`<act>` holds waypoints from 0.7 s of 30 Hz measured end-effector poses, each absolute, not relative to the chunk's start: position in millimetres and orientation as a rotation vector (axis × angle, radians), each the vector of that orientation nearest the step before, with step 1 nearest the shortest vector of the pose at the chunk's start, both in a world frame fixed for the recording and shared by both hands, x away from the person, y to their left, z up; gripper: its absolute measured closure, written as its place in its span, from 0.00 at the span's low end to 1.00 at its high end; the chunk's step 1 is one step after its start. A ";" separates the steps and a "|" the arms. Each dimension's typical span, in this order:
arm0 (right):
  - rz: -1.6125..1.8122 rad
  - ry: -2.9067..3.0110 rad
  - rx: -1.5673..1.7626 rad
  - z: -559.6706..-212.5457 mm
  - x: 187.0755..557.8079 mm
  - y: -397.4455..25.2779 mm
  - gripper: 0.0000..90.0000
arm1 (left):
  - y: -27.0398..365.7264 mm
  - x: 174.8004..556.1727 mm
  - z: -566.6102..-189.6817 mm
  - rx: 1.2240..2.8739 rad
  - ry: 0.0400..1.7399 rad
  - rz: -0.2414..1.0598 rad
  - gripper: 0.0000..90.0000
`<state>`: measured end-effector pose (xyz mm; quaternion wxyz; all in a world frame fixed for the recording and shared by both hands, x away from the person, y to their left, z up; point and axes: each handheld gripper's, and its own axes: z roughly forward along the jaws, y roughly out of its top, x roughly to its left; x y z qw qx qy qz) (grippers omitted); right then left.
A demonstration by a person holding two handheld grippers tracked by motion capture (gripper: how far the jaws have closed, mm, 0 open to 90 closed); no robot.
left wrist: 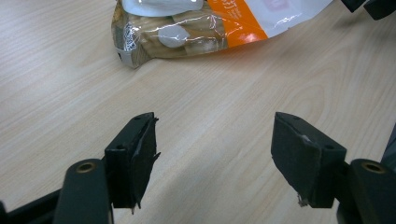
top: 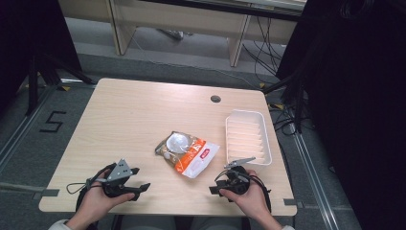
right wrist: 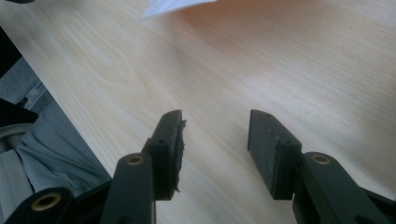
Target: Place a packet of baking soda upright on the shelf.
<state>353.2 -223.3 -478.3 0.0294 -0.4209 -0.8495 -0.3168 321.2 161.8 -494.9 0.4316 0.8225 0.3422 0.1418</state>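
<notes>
Snack bag (top: 187,153) lies flat near the middle of the desk (top: 129,115), clear end with pale round contents toward the far left, orange-and-white end toward the near right. White ribbed tray (top: 248,136) sits empty just to the bag's right, apart from it.

Left gripper (top: 139,179) rests low at the near left, jaws spread wide, nothing between them; in the left gripper view the bag (left wrist: 187,28) sits ahead of the jaws, well apart. Right gripper (top: 215,188) hovers at the near right, jaws parted and empty, close to the bag's white corner (right wrist: 175,5).

Likely risks:
- Film is slick and loose; a pinch on the thin edge alone may slip or tear.
- Contents look loose; lifting by one end could slump them and swing the bag.
- A hard squeeze mid-bag may crush what is inside.
- A gripper pushing in low could slide the bag across the desk.
</notes>
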 end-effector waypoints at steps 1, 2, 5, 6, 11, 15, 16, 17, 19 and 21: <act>-0.979 -2.625 -1.315 -477.8 353.2 -223.1 0.62 | 161.9 321.2 -495.0 2.051 0.854 0.354 0.34; -0.972 -2.616 -1.330 -477.4 353.6 -222.9 0.62 | 162.0 321.4 -495.0 2.051 0.851 0.355 0.34; -1.000 -2.596 -1.311 -477.5 355.3 -222.7 0.61 | 161.5 321.4 -495.6 2.046 0.852 0.354 0.34; -1.007 -2.572 -1.345 -476.7 355.2 -221.6 0.61 | 161.3 321.7 -496.0 2.041 0.845 0.355 0.34; -1.045 -2.530 -1.355 -475.2 357.0 -217.3 0.60 | 160.8 322.0 -495.6 2.060 0.838 0.364 0.34; -1.080 -2.479 -1.351 -474.3 361.5 -208.3 0.59 | 157.9 321.4 -495.9 2.055 0.835 0.355 0.34; -1.080 -2.479 -1.351 -474.3 361.5 -208.3 0.59 | 159.0 322.1 -495.2 2.078 0.818 0.355 0.34; -1.086 -2.470 -1.355 -474.6 363.5 -205.6 0.59 | 158.3 322.1 -495.6 2.075 0.821 0.351 0.34; -1.092 -2.467 -1.371 -474.9 364.3 -204.1 0.59 | 158.3 322.5 -495.7 2.078 0.818 0.349 0.34; -1.072 -2.427 -1.392 -474.2 366.7 -196.8 0.59 | 157.9 322.5 -495.8 2.077 0.815 0.352 0.34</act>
